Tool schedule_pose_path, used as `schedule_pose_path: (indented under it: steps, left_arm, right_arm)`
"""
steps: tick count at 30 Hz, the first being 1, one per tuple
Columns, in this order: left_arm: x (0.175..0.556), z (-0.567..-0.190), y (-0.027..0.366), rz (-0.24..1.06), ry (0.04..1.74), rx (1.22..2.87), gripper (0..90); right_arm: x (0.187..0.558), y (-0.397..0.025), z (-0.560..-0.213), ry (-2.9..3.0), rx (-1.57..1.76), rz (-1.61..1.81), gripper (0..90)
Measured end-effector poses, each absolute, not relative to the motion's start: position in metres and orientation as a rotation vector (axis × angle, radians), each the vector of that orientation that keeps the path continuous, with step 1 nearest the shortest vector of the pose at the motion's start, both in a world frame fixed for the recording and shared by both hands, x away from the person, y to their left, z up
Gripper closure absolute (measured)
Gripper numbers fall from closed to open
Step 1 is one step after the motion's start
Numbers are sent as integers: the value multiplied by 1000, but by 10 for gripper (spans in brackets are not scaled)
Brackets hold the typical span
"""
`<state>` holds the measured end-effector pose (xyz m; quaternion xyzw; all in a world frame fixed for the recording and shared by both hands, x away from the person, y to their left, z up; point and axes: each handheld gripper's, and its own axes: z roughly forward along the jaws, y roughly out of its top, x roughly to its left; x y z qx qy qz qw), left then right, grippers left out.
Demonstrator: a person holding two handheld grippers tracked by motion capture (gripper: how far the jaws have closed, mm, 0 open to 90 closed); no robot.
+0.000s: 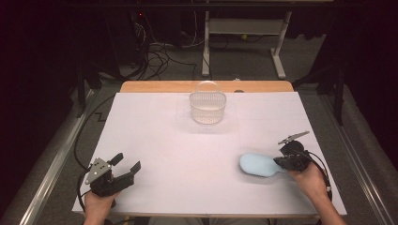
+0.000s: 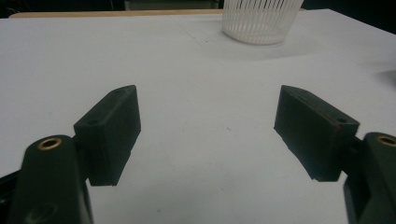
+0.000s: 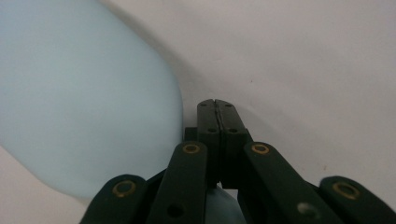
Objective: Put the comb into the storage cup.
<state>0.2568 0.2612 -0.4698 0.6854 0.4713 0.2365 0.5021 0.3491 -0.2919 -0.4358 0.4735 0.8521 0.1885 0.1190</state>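
The right gripper (image 1: 280, 162), jaws pressed together, seems to pinch the pale blue brush (image 1: 259, 165) by its handle near the table's right edge, so I'd lift it level toward the basket (image 1: 207, 107) while the left gripper (image 1: 127, 165) idles, jaws spread.

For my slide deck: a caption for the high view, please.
Right gripper grips a pale blue brush; left gripper rests open.

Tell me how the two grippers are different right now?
The left gripper has its jaws wide apart and holds nothing; the right gripper has its jaws pressed together beside a pale blue brush. The left points toward the basket; the right points across the table. Both are black and hand-held.
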Motion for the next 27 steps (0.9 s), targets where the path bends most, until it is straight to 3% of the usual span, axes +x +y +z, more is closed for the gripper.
schedule_pose_path:
  steps: [27]
  left_arm:
    - [257,-470,262,573,1143,1652,221]
  right_arm:
    - [321,-299,-436,2467,1394,601,900]
